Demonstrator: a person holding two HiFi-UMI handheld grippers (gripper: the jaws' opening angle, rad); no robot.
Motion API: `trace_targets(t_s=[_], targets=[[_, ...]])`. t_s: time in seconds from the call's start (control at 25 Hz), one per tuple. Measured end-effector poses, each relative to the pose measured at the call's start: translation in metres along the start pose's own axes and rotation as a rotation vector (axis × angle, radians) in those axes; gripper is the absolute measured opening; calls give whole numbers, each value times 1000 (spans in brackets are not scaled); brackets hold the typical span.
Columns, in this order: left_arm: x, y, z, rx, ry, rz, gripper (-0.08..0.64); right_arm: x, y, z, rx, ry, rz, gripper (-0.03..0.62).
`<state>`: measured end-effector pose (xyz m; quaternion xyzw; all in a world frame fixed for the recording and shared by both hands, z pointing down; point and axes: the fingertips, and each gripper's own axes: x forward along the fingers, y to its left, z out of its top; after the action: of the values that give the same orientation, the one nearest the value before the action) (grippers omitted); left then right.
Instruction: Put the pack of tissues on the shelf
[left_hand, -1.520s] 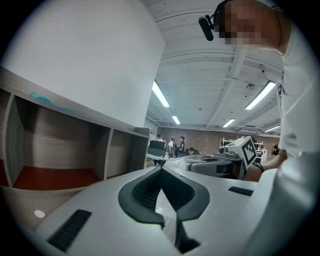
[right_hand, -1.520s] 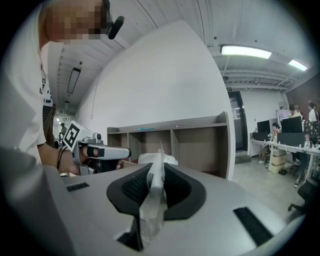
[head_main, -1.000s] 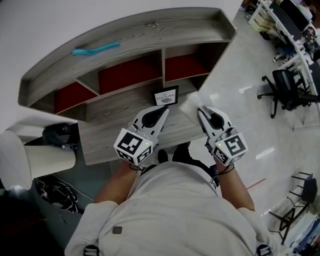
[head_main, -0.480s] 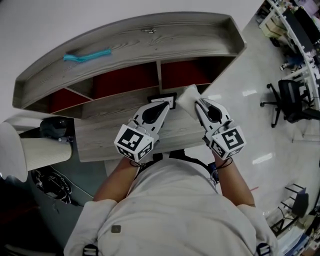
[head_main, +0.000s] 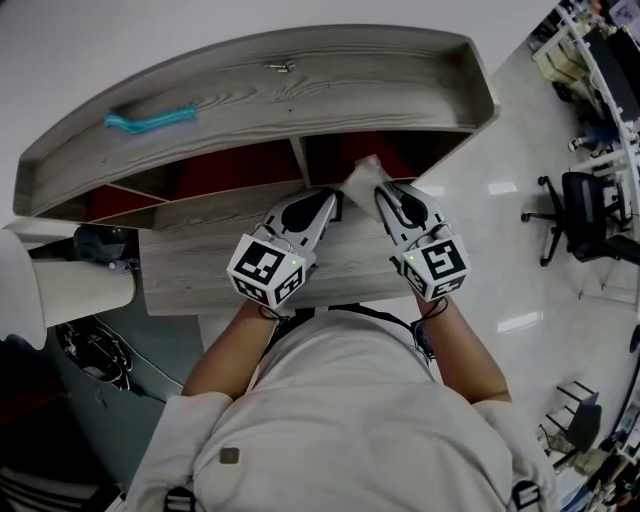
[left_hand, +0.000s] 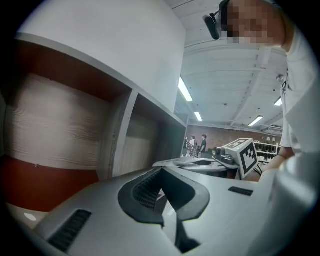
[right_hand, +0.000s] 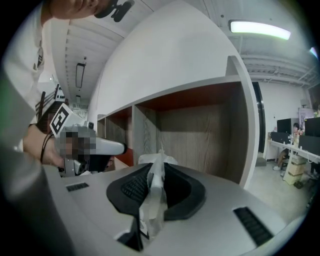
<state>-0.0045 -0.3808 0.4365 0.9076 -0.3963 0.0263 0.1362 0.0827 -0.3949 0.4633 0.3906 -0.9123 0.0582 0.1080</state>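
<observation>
Right gripper (right_hand: 156, 172) jaws pinch the thin plastic edge of the pack of tissues (right_hand: 151, 200); pack hangs at the mouth of the shelf's (head_main: 250, 85) right red-backed compartment; left gripper (head_main: 326, 200) pressed together, nothing in it, just left of the pack, below the shelf's divider; teal item (head_main: 150, 120) on the shelf's top.

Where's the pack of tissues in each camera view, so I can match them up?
Head view: the pack of tissues sits at centre, held by the right gripper at the right-hand opening of the shelf.
Left gripper view: I can't make it out.
Right gripper view: lower centre, pinched between the jaws.
Shared landmark: the shelf.
</observation>
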Motion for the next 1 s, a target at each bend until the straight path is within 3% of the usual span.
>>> trace_targets(t_s=[0.4, 1.0], targets=[[32, 23, -25, 36, 53, 84, 15, 47, -25, -31, -106, 54, -3, 72], [56, 41, -39, 45, 51, 176, 15, 94, -47, -55, -61, 89, -22, 75]])
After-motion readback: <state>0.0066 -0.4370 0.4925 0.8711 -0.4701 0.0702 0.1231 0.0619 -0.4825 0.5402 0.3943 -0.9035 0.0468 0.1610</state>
